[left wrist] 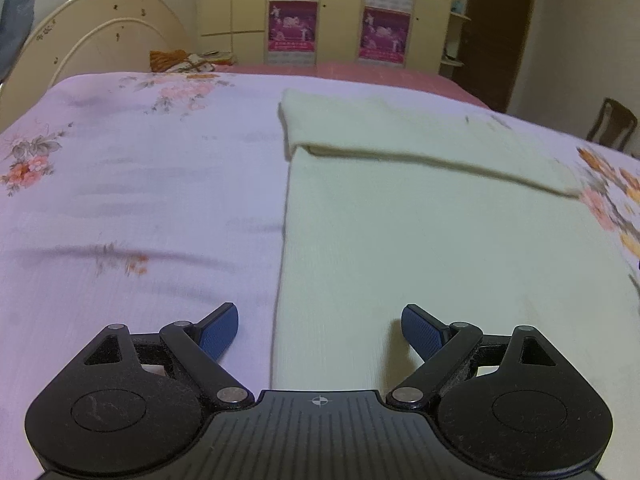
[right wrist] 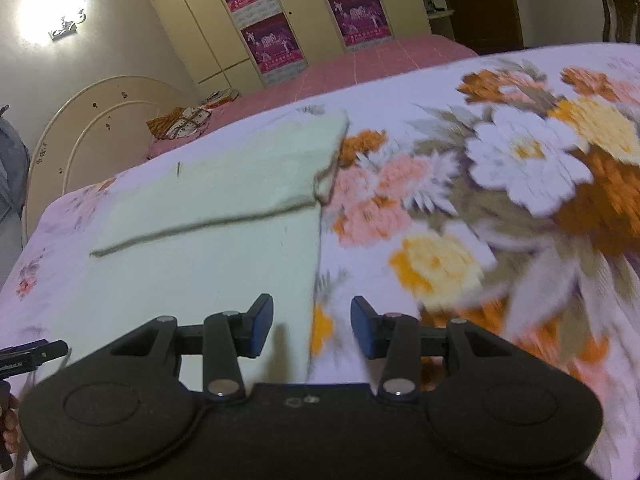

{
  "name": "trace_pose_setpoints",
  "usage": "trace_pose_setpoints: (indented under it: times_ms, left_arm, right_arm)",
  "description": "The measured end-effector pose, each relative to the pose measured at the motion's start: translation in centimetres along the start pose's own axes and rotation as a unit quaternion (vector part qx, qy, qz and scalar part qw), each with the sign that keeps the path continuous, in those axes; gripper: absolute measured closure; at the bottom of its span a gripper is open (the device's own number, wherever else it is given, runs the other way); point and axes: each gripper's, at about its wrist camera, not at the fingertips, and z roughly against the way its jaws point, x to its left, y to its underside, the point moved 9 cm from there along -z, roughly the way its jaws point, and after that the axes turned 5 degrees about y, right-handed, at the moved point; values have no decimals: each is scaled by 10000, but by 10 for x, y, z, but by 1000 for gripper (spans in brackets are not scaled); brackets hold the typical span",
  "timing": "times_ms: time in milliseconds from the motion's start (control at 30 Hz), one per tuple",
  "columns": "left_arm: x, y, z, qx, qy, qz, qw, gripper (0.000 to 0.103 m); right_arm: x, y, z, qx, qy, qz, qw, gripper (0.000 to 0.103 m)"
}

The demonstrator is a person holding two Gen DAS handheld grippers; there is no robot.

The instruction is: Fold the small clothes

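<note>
One pale cream garment (left wrist: 440, 240) lies flat on the bed (left wrist: 140, 184), on a lilac floral sheet. Plain knit cloth, no print, no readable label. Its far part is folded over toward the near part, so a folded edge runs across it, with a soft rounded corner at the far left in the left wrist view. Left side edge is straight, running down toward the camera. One small dark fleck sits on the folded flap.

Left gripper (left wrist: 320, 332): jaws released, spread wide, nothing between them, hovering over the garment's left edge; one blue pad over the sheet, the other over the cloth.

Right gripper (right wrist: 312, 328): jaws part-way apart, grasping nothing, straddling the garment's right edge (right wrist: 200, 272); left pad over cloth, right pad over the big flower print, which is motion-blurred.

Behind the bed: one cream arched headboard (left wrist: 104, 36), one pink bedspread (left wrist: 360, 74) with a small orange patterned cloth pile (left wrist: 180, 60), and cream wardrobe doors (left wrist: 240, 0) carrying four magenta posters (left wrist: 292, 26) in two columns; their writing is too small to read. One lit wall lamp (right wrist: 52, 12), one wooden chair (left wrist: 610, 124), one dark door (left wrist: 500, 28).
</note>
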Motion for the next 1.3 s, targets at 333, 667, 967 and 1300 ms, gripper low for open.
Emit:
trace_pose_setpoints:
  times_ms: [333,667,967,1300]
  left_arm:
    - [4,66,66,235,379,-93,9990,14]
    - [36,117,123,138,2267,1960,9539,22]
    - [43,126,105,252,3097,2856,9066,51]
    - [43,127,112,-67,3049,2981,9045,100]
  right_arm:
    - [-19,83,65,421,-341,-1577,9860,58]
    - [-7,152,107,763,-1134,-2376,9617,56]
    - [10,157,103,760,-1481,-2435,9555,60]
    - [15,160,104,613,-1455,-2237,9618,98]
